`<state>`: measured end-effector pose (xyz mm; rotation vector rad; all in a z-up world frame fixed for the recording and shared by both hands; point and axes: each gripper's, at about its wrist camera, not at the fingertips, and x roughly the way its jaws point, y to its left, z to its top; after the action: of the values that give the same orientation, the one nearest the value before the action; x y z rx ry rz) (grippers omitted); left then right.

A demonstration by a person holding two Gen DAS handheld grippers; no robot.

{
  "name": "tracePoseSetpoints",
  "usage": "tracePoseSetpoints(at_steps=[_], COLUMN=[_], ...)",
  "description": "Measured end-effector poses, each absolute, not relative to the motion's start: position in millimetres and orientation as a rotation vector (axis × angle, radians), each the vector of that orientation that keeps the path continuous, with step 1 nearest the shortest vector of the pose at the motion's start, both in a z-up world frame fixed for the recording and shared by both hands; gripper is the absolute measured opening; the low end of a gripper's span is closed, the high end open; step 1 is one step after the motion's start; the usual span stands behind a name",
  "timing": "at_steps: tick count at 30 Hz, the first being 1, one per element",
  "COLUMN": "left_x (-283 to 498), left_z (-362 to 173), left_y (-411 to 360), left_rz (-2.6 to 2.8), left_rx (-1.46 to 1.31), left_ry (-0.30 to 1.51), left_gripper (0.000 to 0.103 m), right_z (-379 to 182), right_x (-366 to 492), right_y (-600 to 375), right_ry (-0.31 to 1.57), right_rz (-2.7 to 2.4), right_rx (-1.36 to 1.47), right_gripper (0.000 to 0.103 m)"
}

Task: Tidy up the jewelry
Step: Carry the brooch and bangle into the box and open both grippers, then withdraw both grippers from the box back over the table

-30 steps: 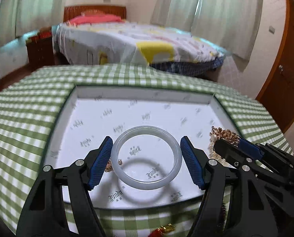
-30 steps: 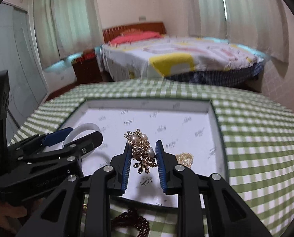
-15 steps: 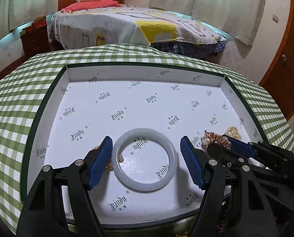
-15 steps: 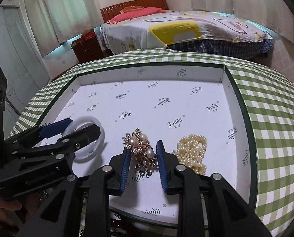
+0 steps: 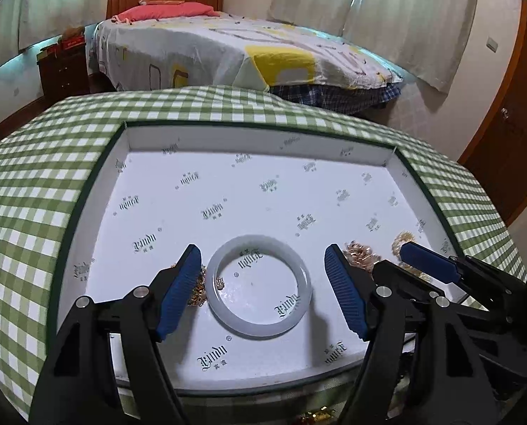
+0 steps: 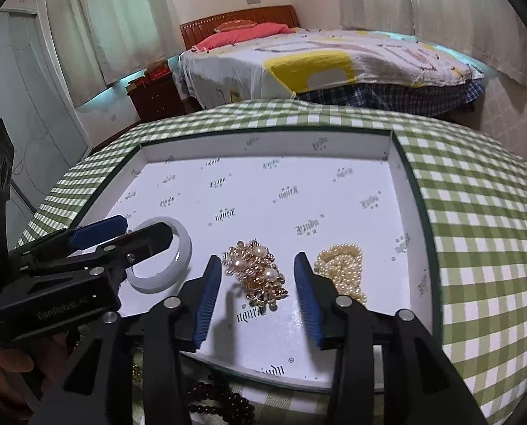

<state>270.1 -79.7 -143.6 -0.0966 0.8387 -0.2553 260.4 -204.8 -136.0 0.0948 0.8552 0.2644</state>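
Observation:
A white jade bangle (image 5: 259, 287) lies flat in the white tray (image 5: 228, 184), between the wide-open fingers of my left gripper (image 5: 263, 283), untouched. In the right wrist view the bangle (image 6: 178, 258) is partly hidden by the left gripper. A gold and pearl piece (image 6: 256, 272) lies on the tray floor between the open fingers of my right gripper (image 6: 258, 290), free of both pads. A pearl bracelet (image 6: 344, 269) lies just right of it. A gold chain (image 5: 198, 290) lies left of the bangle.
The tray (image 6: 405, 177) sits on a green checked tablecloth (image 6: 475, 212). Dark red beads (image 6: 221, 400) lie on the cloth in front of the tray. A small gold and red item (image 5: 313, 416) lies at the near edge. A bed (image 5: 228, 46) stands behind the table.
My right gripper has opened and let go of the gold and pearl piece, which now lies in the tray. The left gripper stayed open around the bangle, which went from lifted to lying flat.

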Motion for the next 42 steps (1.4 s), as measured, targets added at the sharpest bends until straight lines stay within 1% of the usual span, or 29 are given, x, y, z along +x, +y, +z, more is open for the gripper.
tracePoseSetpoints(at_steps=[5,8,13,20,23,29,37,42], left_x=[258.8,247.0,222.6,180.6,163.6,130.6,96.7,85.9], left_z=[-121.1,-105.3,-82.1,-64.1,-61.8,-75.0,-109.0,-129.5], left_y=[-73.8,-68.0,-60.9,-46.9,-36.1,-12.6,11.7,13.5], left_rz=[-0.249,-0.238,-0.213,-0.17,-0.141,-0.069,0.002,0.02], left_rx=[-0.105,-0.106,-0.092,-0.069,-0.065,-0.058,-0.057,-0.049], left_ry=[0.78,0.724,0.633,0.529,0.503,0.503,0.581,0.632], left_gripper=[0.072,0.077,0.077,0.077,0.077,0.077,0.077,0.077], right_z=[-119.1,-106.7,-88.5,-70.5,-68.0,-77.9,-105.7,-118.1], right_x=[249.7,238.7,218.0,187.8,175.6,150.2,116.9,106.4], right_y=[-207.4,-209.1,-208.8,-203.5,-200.4,-198.8,-195.6,-196.2], right_ry=[0.814,0.783,0.728,0.665,0.651,0.655,0.699,0.722], right_rz=[0.246,0.237,0.216,0.198,0.193,0.185,0.185,0.188], right_rx=[0.078,0.082,0.073,0.059,0.05,0.05,0.047,0.044], right_gripper=[0.047,0.047,0.048,0.048,0.052,0.052,0.052,0.052])
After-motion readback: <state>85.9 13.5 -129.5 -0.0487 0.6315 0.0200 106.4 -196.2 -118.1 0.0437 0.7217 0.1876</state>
